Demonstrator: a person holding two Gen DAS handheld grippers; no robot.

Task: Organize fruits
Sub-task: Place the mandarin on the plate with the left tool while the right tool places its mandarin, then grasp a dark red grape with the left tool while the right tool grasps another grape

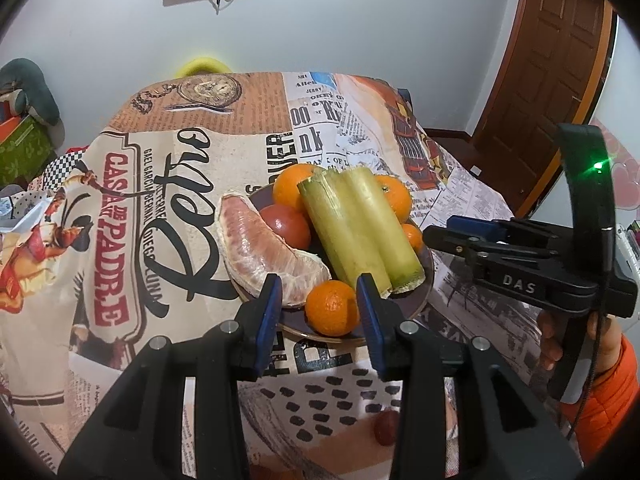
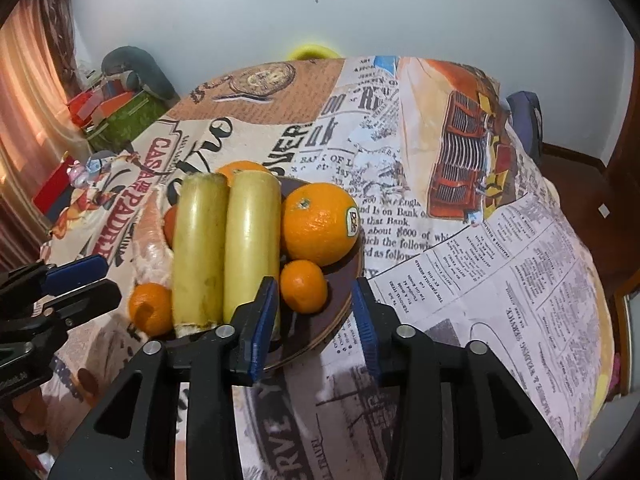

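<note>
My left gripper (image 1: 318,306) and right gripper (image 2: 314,312): jaws apart, holding nothing. Fruits all piled on plate (image 2: 344,300). Small orange (image 1: 332,308) at 12 o'clock. Sorting not started.

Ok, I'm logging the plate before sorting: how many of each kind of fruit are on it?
Oranges: 2
Mandarins: 2
Cane pieces: 2
Pomelo wedge: 1
Red fruit: 1
Total: 8

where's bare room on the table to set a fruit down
Free: the tablecloth right of the plate, and the stretch beyond it toward the wall. Left of the pomelo wedge is bare too. Crowded: the plate, piled with oranges and two sugarcane pieces.
</note>
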